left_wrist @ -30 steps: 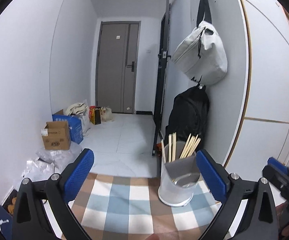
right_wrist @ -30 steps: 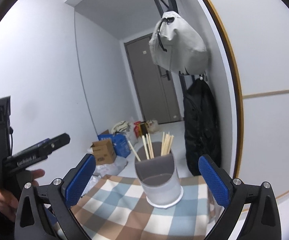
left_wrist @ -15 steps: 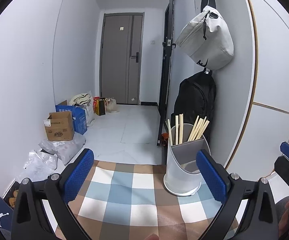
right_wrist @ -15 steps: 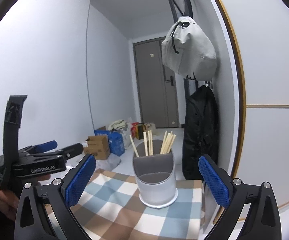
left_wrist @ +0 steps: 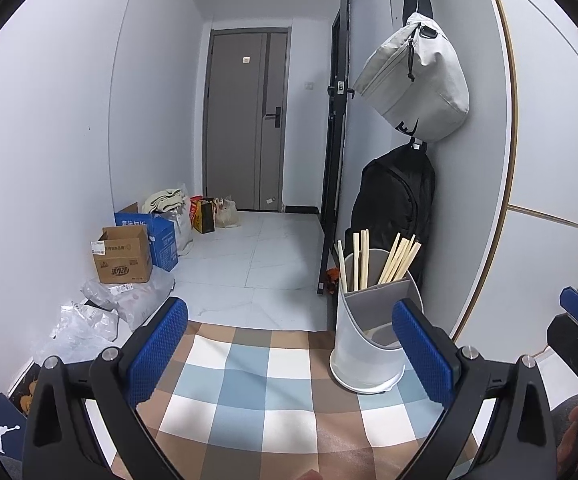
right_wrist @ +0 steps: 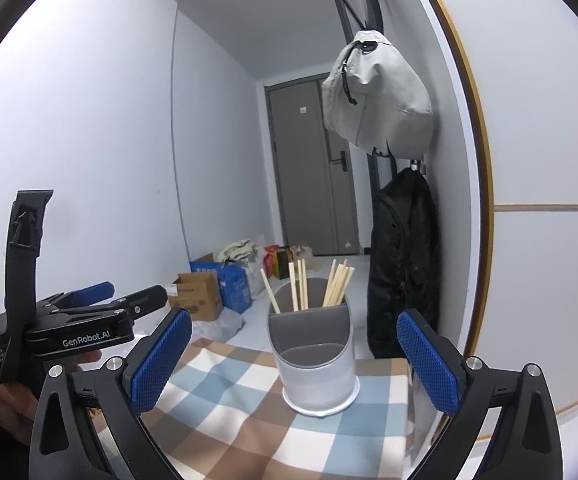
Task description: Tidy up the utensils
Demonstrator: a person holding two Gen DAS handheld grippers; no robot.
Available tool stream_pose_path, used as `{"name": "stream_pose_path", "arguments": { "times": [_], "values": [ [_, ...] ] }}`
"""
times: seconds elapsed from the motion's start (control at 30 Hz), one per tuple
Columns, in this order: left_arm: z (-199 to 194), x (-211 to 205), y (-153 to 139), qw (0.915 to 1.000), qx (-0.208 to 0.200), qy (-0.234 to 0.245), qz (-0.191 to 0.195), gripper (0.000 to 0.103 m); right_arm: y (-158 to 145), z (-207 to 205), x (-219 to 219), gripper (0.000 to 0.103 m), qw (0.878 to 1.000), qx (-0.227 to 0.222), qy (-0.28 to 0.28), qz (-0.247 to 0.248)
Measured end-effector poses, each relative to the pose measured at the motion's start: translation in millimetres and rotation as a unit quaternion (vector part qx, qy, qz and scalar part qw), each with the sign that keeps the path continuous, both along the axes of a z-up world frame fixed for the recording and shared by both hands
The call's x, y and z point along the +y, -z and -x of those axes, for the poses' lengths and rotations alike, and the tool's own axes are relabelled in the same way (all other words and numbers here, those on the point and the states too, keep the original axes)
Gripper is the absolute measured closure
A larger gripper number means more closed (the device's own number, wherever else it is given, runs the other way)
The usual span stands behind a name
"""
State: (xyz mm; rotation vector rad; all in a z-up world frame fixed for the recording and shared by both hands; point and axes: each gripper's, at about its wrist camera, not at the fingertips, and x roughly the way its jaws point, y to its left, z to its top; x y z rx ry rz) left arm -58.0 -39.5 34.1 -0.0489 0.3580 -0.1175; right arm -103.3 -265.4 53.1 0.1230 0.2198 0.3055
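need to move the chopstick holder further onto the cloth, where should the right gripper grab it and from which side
Judging from its shape, grip the utensil holder across its round lower body, coming straight in from the front where the right gripper already faces it, open. The chopsticks lean out of the taller rear compartment, so stay below the low front rim and keep it upright.

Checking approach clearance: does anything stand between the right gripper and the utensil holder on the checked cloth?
Nothing visible does. The right gripper, open, faces the utensil holder across bare checked cloth.
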Motion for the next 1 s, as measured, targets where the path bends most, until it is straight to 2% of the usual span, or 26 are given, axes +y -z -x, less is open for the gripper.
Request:
{"name": "stream_pose_path", "arguments": {
  "times": [0.37, 1.0],
  "values": [
    [1.8, 0.3, 0.1, 0.9999, -0.003, -0.014, 0.001, 0.003, 0.1, 0.1, -3.3, 0.0, 1.0, 0.002, 0.004, -0.003],
    [2.7, -3.9, 0.5, 1.0, 0.002, -0.004, -0.001, 0.003, 0.5, -0.6, -5.6, 0.0, 1.0, 0.006, 0.002, -0.008]
  ]
}}
